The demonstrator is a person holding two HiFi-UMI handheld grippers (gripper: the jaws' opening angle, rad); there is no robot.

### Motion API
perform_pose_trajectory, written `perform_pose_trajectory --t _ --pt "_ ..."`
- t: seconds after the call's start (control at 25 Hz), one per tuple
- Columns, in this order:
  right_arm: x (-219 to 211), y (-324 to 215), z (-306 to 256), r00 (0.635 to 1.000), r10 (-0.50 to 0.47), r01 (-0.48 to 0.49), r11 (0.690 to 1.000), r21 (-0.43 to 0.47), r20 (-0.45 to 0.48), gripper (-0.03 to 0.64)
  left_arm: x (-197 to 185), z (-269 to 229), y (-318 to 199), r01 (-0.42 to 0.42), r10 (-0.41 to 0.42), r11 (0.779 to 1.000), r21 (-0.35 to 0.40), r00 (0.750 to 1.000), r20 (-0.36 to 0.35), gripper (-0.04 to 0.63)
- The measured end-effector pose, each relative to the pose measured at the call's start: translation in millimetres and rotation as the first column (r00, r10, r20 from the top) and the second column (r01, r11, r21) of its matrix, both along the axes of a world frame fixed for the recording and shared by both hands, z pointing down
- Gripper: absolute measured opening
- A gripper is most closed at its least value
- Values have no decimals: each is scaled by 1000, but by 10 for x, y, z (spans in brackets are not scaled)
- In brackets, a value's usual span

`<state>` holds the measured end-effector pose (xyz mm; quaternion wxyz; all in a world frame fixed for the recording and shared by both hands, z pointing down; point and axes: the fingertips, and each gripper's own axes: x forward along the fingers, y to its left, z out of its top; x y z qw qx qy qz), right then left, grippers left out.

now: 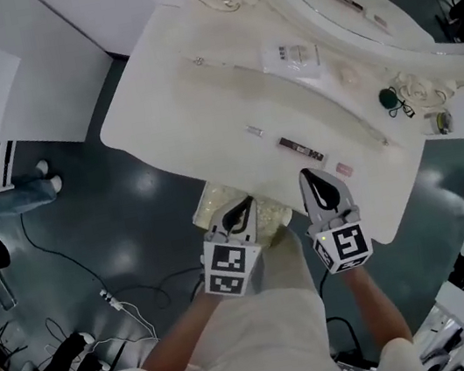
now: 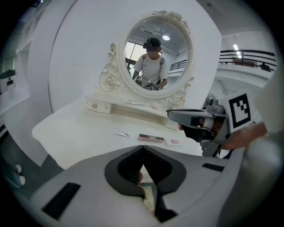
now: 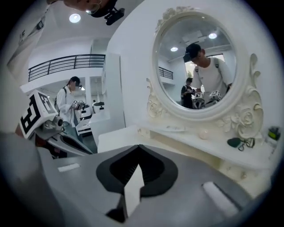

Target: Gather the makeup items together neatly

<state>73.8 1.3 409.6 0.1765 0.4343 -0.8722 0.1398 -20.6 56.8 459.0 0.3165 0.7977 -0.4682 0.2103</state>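
On the white vanity table [image 1: 200, 106] lie a slim dark red palette [image 1: 300, 148], a small silver tube [image 1: 254, 131] and a small pink item [image 1: 344, 170], all near the front edge. The left gripper view shows the same palette [image 2: 151, 138], tube [image 2: 121, 134] and pink item [image 2: 174, 142] ahead. My left gripper [image 1: 246, 201] hovers just off the table's front edge, shut and empty. My right gripper [image 1: 307, 176] is over the front edge just short of the palette, jaws closed on nothing. In their own views the left gripper [image 2: 142, 148] and right gripper [image 3: 139, 147] show tips meeting.
A clear box [image 1: 290, 57] and a long thin stick [image 1: 219, 64] lie farther back. A green item [image 1: 389, 97] and a small jar [image 1: 441, 122] rest on the right shelf under the oval mirror [image 2: 153, 53]. A cream stool [image 1: 216, 206] sits below the table edge.
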Motion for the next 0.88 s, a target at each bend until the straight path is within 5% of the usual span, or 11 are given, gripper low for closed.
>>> perform_pose_trajectory --t 0.24,0.48,0.88 --pt "228 451 -138 969 244 -243 969 -35 39 2 206 -230 85 -80 80 996 34 997 3 9" --pt "461 673 -264 939 343 -341 939 -40 42 2 400 -464 145 -133 133 989 61 991 14 9" --pt "792 813 -706 887 456 -460 884 78 67 2 741 -877 276 -194 193 973 126 981 15 9"
